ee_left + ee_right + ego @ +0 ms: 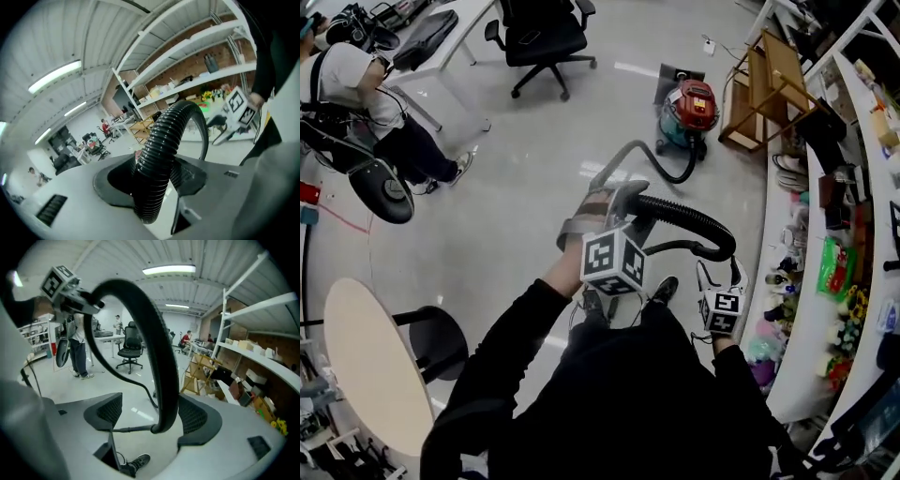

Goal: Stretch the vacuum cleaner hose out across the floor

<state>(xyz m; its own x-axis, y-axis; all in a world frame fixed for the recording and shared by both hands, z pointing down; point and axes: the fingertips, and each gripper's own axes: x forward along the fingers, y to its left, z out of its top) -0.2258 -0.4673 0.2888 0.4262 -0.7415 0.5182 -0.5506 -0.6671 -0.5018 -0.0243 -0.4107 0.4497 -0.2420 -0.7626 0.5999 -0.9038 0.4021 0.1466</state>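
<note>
The long black bendy vacuum hose (686, 217) is up off the floor. It makes an arch between the 2 tongs, in front of the person in black clothes. Past the left tongs it turns grey and curls down along the shiny grey floor (516, 216) to the round red vacuum cleaner (692, 108), which stands well apart from the person.

The left tongs (152, 180) are squeezed tight on the bumpy part of the hose. The right tongs (150, 413) are wide open. The smooth part of the hose hangs between their pads, close to one pad, and there is a gap on the other side.

Each tool has a cube with black and white square marks.

On the right, a long white shelf (797, 366) curves by, close to the right tongs. It holds many small bright things, too small to tell. A wooden rack (769, 84) stands next to the cleaner.

On the left there is a wide stretch of floor. A black stool (436, 342) and a round pale bench (370, 366) are near the person. A black office chair (539, 37) and a seated person in a white top (347, 75) are farther off.
</note>
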